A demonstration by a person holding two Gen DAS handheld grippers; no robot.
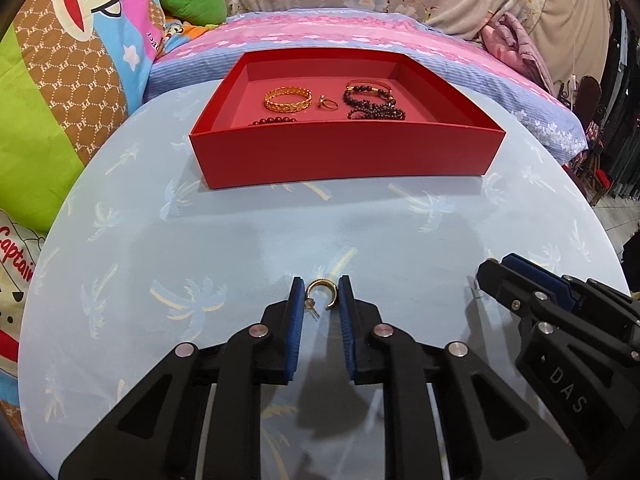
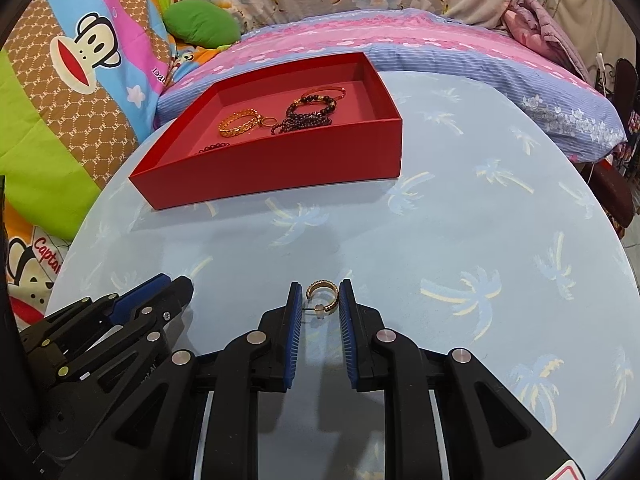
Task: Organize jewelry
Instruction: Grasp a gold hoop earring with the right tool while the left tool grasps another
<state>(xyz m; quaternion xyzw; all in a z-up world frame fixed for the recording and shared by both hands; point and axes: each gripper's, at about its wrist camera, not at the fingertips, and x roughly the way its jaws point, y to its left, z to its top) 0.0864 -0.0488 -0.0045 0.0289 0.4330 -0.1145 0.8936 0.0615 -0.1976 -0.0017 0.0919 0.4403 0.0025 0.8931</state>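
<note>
Left hand-held gripper [image 1: 319, 294] pinches a gold hoop earring [image 1: 322, 294] at its fingertips, low over the bench [image 1: 240, 240]. Right hand-held gripper [image 2: 319, 296] pinches a matching earring [image 2: 323, 297]. Red box [image 1: 344, 152] lies straight ahead of the left, ahead-left of the right; left looks nearer.

Gold hoop earring [image 1: 322, 295] between blue pads, post toward camera. Second gold hoop earring [image 2: 322, 296], same pose, clear stopper on post. Red box [image 1: 344, 156] on table holds gold bangle [image 1: 287, 99], ring [image 1: 328, 104], dark bead strands [image 1: 374, 104]
</note>
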